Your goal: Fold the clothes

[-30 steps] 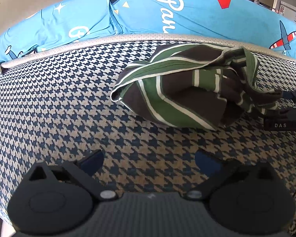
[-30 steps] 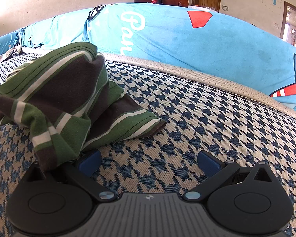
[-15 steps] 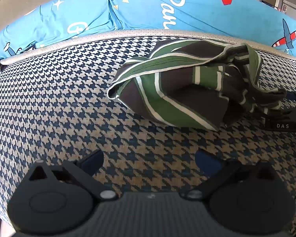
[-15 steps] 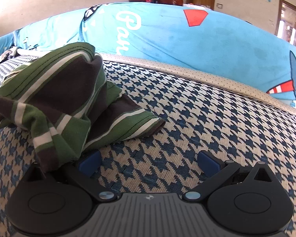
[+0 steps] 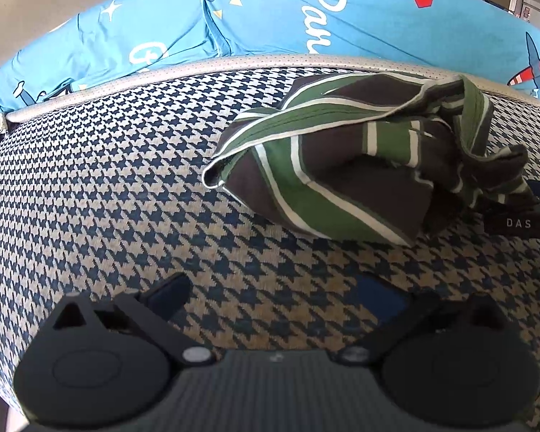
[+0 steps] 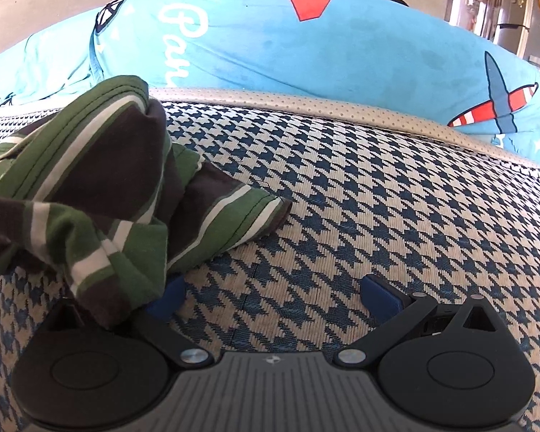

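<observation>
Over the last second the left gripper (image 5: 275,297) had drawn a little nearer the garment, which came to fill more of its view, while the right gripper (image 6: 271,297) had barely shifted. The houndstooth cushion (image 5: 108,187) spread wide beneath both tools, backed by the blue printed cushion (image 6: 306,46) along its far edge, and on it lay the striped garment (image 5: 342,176), a green, brown and white piece bunched into a loose heap, not flat and not in any tidy fold. Seen from the right wrist, the heap (image 6: 90,194) sat to the left, one corner of it draped over that gripper's left finger (image 6: 165,297). Both grippers stood with fingers spread wide and nothing between them (the cloth lay on top of the right tool's finger, not in its gap). The risks, as far as I could judge, came from the bunching: closing on the heap could catch several layers at once, so that a lift would drag the whole lump instead of opening it out. The draped corner could also snag on the right finger and tug the cloth askew if that tool pulled away. The woven cushion looked grippy enough to hold the fabric back when slid. A hem or corner was hard to pick out in the twists, so a wrong edge might be taken.
</observation>
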Action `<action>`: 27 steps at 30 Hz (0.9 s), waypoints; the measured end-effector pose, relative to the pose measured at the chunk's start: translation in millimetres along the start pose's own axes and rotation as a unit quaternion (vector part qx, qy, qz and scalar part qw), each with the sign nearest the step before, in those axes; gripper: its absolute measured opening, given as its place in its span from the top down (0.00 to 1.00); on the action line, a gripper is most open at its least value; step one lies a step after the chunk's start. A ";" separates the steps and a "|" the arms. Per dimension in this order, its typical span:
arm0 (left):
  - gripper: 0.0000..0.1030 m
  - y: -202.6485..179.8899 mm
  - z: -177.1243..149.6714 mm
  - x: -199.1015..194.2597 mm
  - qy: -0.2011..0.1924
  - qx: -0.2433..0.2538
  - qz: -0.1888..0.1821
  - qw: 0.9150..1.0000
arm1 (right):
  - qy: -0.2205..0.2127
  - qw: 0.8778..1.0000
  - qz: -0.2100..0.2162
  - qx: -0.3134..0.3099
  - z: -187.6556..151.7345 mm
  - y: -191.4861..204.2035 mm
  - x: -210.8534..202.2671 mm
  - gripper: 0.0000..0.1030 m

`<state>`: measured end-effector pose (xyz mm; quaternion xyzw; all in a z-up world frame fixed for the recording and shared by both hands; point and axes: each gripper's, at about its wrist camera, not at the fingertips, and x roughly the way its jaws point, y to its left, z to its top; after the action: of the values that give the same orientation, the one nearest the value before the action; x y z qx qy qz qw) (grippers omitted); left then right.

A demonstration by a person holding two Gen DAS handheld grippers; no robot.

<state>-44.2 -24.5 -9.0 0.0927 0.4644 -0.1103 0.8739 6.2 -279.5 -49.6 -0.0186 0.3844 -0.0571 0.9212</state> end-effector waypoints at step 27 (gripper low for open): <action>0.00 78.3 37.1 40.6 -0.015 -0.031 0.025 0.999 | -0.037 0.995 0.069 0.056 7.8 37.7 -77.1 0.00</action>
<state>29.1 36.4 -17.6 0.0757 0.4522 -0.0754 0.8855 -38.6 -232.9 7.3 0.0576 0.3469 -0.0142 0.9360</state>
